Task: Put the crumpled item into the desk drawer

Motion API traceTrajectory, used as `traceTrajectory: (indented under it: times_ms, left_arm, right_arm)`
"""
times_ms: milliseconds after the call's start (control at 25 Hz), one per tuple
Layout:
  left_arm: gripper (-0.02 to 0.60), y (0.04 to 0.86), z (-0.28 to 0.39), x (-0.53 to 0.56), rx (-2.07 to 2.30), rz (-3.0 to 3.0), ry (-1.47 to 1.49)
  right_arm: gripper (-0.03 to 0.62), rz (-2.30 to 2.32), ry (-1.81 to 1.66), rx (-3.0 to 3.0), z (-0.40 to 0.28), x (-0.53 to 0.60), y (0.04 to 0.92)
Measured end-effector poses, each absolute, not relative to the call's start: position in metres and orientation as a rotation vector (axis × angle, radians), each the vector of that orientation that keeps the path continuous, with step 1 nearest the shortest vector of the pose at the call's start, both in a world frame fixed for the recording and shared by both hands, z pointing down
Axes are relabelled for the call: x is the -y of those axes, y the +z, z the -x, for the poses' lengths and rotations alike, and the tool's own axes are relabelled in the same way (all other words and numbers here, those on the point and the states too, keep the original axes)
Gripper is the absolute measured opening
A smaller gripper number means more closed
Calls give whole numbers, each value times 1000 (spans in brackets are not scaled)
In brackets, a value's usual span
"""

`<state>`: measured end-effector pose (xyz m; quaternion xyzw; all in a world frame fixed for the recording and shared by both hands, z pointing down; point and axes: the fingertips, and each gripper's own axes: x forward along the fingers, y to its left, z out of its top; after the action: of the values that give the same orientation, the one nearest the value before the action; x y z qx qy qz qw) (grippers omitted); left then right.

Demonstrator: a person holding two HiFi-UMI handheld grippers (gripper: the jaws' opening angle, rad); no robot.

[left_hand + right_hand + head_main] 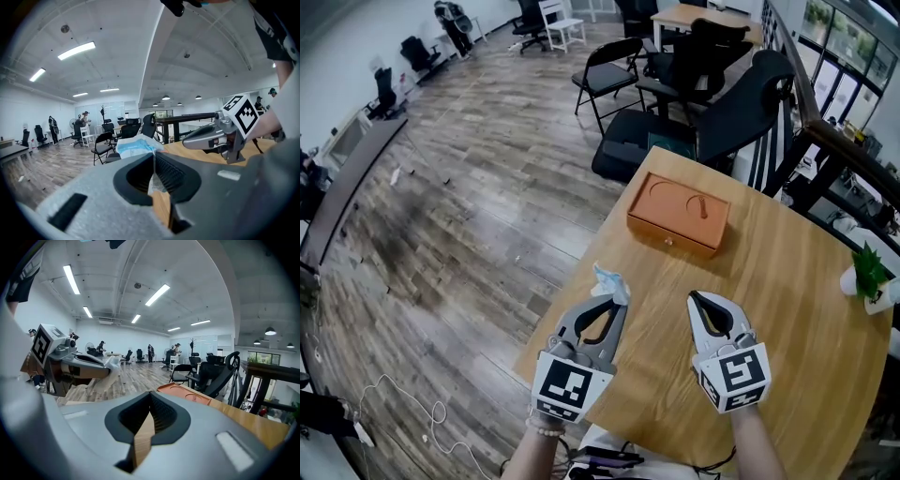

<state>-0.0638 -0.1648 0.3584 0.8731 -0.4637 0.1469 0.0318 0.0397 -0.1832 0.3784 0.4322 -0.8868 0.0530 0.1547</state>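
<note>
Protruding crumpled item [610,281] (white, pale blue)

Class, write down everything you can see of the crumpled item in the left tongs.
The crumpled item is a small wad, white with pale blue, soft like thin fabric or paper. The left tongs are shut on it at their tips, and most of it bulges out past them. It is over the table near its left edge, well short of the orange box.

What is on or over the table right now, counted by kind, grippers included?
grippers: 2 (left gripper, right gripper)
drawer box: 1
crumpled mask: 1, pinched in the left gripper
potted plant: 1
Total: 5
</note>
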Motion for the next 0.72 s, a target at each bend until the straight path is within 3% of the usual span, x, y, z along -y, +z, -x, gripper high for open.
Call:
traceTrajectory:
  times_ms: [720]
  left_arm:
    - [20,404,79,236,1366,-2718,553]
  right_arm:
    - [2,-1350,245,2465,-23,269,437]
